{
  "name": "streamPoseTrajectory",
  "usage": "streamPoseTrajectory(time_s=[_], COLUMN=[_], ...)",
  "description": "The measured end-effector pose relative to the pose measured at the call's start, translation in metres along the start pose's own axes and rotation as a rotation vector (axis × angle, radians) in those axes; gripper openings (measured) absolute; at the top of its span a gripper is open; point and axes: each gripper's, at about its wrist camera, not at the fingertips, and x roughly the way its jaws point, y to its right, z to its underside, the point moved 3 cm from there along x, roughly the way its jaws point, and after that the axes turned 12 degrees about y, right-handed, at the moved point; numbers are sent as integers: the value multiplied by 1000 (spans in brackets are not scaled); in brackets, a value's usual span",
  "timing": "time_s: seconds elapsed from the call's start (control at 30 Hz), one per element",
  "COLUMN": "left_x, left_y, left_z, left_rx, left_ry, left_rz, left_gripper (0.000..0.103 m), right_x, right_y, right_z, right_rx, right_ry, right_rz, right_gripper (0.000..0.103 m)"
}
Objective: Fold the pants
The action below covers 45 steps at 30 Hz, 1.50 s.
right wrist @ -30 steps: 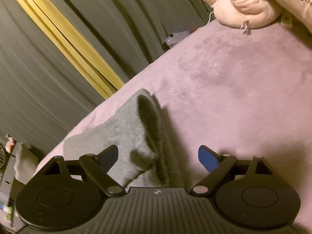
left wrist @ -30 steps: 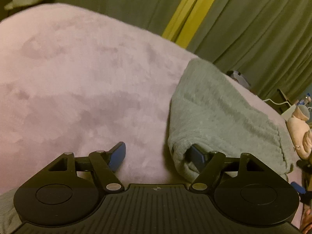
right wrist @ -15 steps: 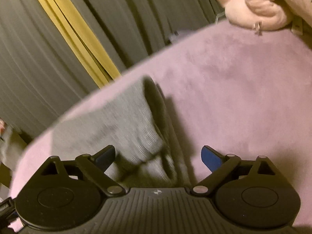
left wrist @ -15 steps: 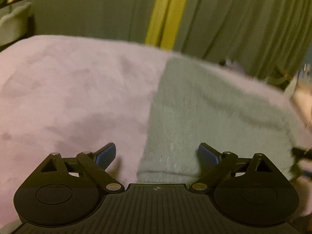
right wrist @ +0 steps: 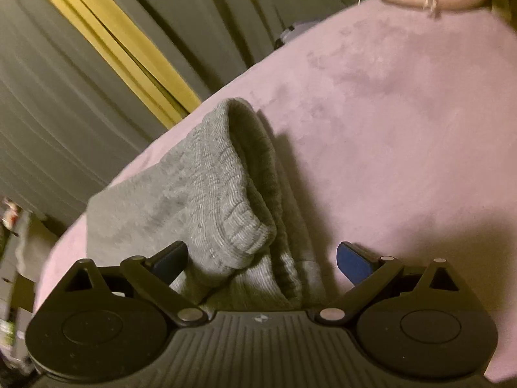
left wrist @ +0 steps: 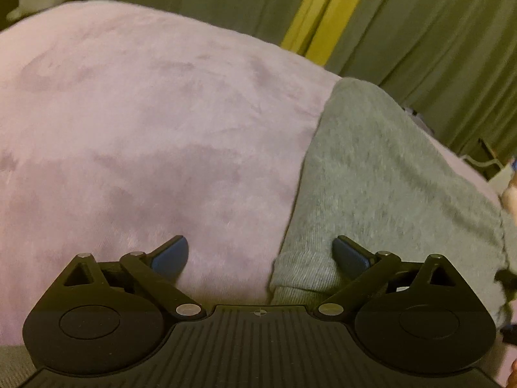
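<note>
In the left wrist view, our left claw (left wrist: 260, 253) is opening, nearly full spread, its right finger over the soft grey knit pants (left wrist: 381, 177) lying on the pink plush bed (left wrist: 129, 129). In the right wrist view, our right claw (right wrist: 261, 258) stands wide, empty, straddling the ribbed cuffs (right wrist: 232, 213): light, floppy, best pinched through the thick stacked hem.

Dim, warm light; pink plush bed (left wrist: 135, 135), pleated green curtains (left wrist: 436, 38) with yellow stripe (left wrist: 326, 16) at twelve o'clock.
</note>
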Motion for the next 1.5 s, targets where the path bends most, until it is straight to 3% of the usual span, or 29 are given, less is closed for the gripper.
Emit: streamPoseTrajectory(time_s=[0.37,0.6,0.67,0.77,0.83,0.9,1.0,1.1,1.13,1.23,1.33,1.37,1.4,1.43,1.5], left_x=[6,8,9,15,31,50,79,105,113,126,128,125,120,116,112], left_y=[5,0,-3,-7,-5,1,17,40,48,67,72,75,77,79,77], left_z=[5,-4,-14,-31,-41,-49,-59,-59,-57,-55,-56,-56,-55,-54,-55], left_rx=[52,11,-35,-104,-121,-103,-51,-35,-8,66,51,59,87,133,124], left_ry=[20,-16,-38,-76,-150,-221,-298,-420,-447,-474,-469,-448,-414,-384,-345], left_rz=[-14,10,74,216,290,322,375,487,484,490,483,487,482,454,450], left_gripper=[103,103,103,103,103,103,103,103,103,103,103,100,86,79,59], right_x=[22,37,39,40,42,46,54,65,69,80,84,81,81,78,73], right_y=[3,4,4,10,14,16,21,24,22,11,6,3,-3,-7,-12], right_z=[2,-3,-5,-9,-11,-15,-21,-31,-34,-38,-41,-41,-41,-39,-40], right_rx=[21,8,6,29,49,56,90,156,162,115,90,52,-7,-75,-92], right_ry=[-14,-20,-29,-43,-62,-90,-143,-210,-229,-276,-303,-290,-277,-269,-259], right_rz=[-91,-178,-203,-233,-257,-286,-347,-417,-432,-432,-426,-409,-374,-345,-335], right_gripper=[99,99,99,86,77,77,80,93,99,99,97,92,72,63,59])
